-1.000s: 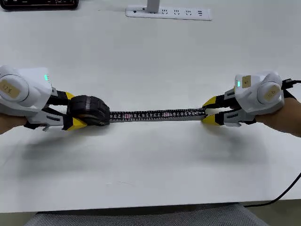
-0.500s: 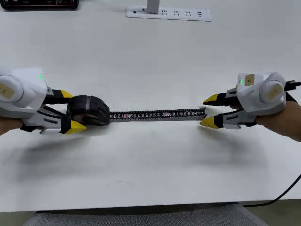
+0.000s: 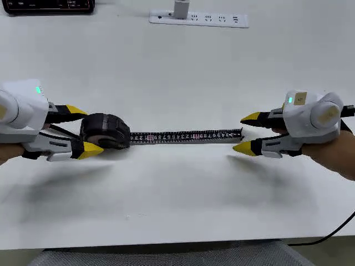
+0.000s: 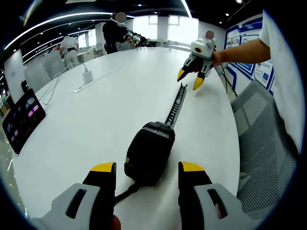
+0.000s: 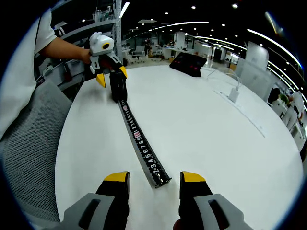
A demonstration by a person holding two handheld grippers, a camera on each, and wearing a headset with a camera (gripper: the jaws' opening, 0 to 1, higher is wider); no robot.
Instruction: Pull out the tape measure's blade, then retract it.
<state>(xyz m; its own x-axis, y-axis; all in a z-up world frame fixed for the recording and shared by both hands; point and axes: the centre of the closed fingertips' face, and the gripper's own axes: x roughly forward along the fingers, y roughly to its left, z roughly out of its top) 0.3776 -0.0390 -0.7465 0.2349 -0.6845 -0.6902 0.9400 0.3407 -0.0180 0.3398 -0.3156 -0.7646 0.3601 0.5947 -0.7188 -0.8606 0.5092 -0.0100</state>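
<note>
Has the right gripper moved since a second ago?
Yes. The right gripper was shut on the tip of the blade; its jaws have spread apart to either side of that tip.

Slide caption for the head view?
Black tape measure case flanked by open left gripper, numbered blade extended across the white table to open right gripper.

A big open-plan office: long white table [image 3: 177, 72], power strip [image 3: 198, 18] at its far edge, mesh chair [image 4: 261, 158], ceiling strip lights [image 5: 187, 23], people [image 4: 69, 45] beyond.
</note>
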